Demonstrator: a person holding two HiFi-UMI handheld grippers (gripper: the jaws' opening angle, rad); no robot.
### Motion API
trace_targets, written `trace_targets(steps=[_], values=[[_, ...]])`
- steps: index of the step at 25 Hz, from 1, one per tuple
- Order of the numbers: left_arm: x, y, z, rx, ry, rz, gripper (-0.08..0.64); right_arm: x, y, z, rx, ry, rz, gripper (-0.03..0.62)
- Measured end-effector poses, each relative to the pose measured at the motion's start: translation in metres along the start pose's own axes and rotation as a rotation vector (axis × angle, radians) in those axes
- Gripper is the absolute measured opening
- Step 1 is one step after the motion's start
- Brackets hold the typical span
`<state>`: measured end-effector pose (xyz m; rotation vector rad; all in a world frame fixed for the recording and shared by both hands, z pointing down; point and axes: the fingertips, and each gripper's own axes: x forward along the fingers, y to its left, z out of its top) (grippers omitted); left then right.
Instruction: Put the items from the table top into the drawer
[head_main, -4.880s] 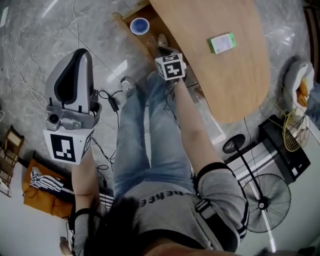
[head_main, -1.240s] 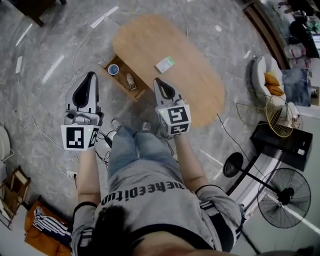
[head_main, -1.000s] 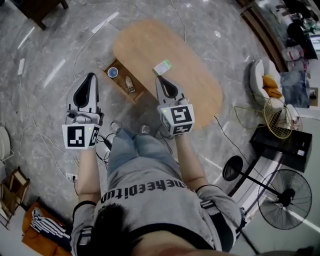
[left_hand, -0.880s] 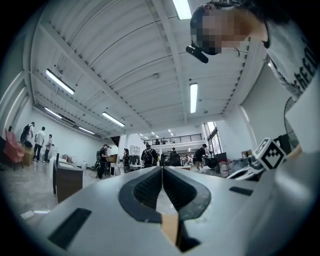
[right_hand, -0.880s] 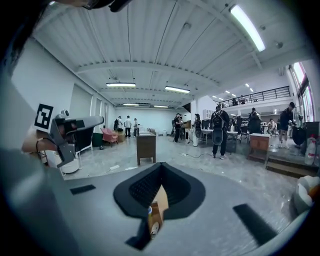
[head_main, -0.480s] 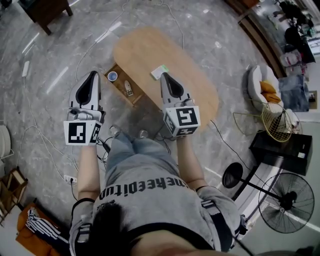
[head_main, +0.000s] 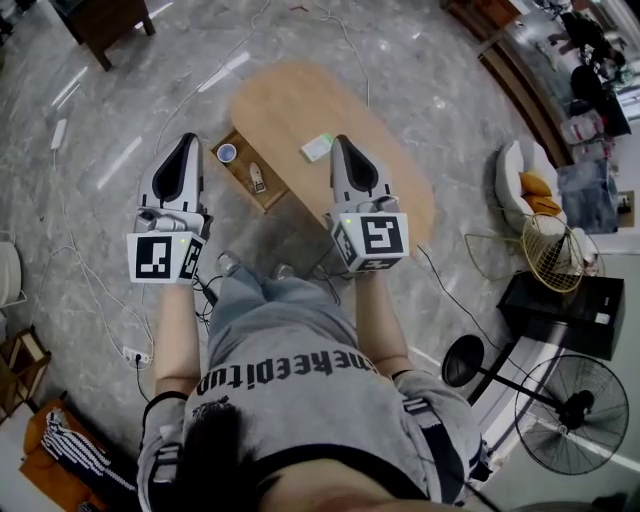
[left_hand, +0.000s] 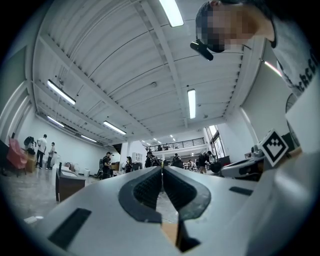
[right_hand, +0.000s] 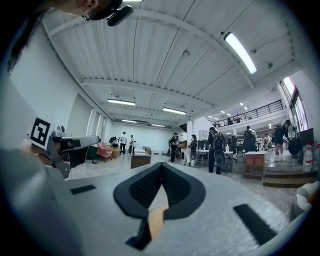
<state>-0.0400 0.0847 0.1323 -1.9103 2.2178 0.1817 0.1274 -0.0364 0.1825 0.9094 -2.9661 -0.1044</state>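
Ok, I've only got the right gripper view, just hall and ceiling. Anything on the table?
Observer: Yes, one flat white-and-green pack lies on the table, near the edge by the drawer.
Operator: Is it open?
Observer: Open, with a cup and a small object inside.
Operator: And my other hand?
Observer: The left tongs are shut, with nothing between them.
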Motion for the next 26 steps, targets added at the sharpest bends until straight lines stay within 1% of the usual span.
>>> trace_targets(steps=[7, 16, 26], values=[[0.0, -0.001, 0.008, 0.004, -0.008, 0.01, 0.011, -0.002, -0.005, 0.016, -0.007, -0.05, -0.011, -0.005], [0.011, -0.008, 0.016, 0.003, -0.036, 0.011, 0.011, -0.004, -0.017, 0.026, -0.016, -0.077, -0.017, -0.005], [0.034, -0.025, 0.011, 0.003, -0.014, 0.011, 0.011, -0.006, -0.044, 0.032, -0.022, -0.101, -0.019, -0.005]])
